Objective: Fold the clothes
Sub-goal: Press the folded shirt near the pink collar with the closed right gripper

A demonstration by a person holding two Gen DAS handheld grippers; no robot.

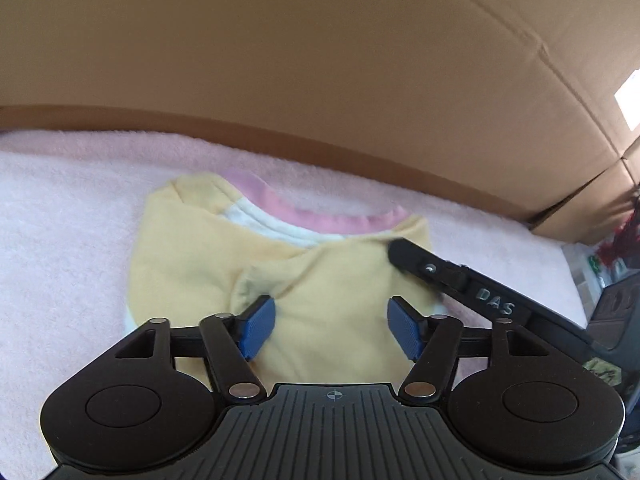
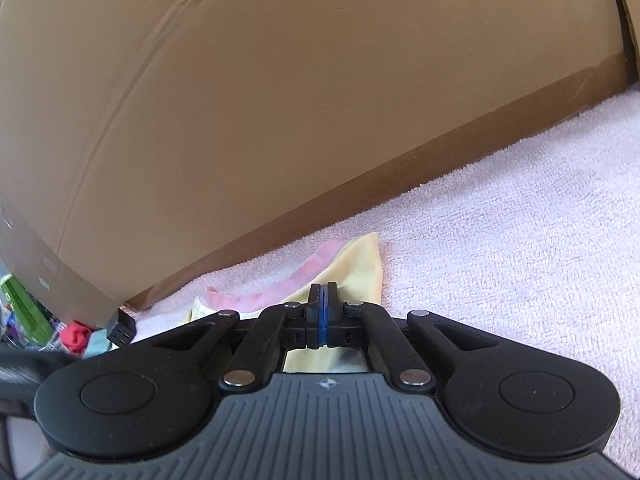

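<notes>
two hand-held grippers [image 1: 331, 327] [image 2: 323, 307] over yellow top [image 1: 224, 248] w/ pink collar [image 1: 320, 218]

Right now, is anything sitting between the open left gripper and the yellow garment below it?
Nothing visible. The left gripper hangs open directly over the yellow garment on the pink towel. The right gripper reaches in at the garment's collar side, clear of that gap.

This looks like a lived-in home room. A pink towel [image 1: 60, 216] covers the work surface, backed by a big cardboard box [image 1: 320, 60]. At the edge sits household clutter: a red cloth [image 2: 76, 336] and a green bottle [image 2: 24, 312].
</notes>
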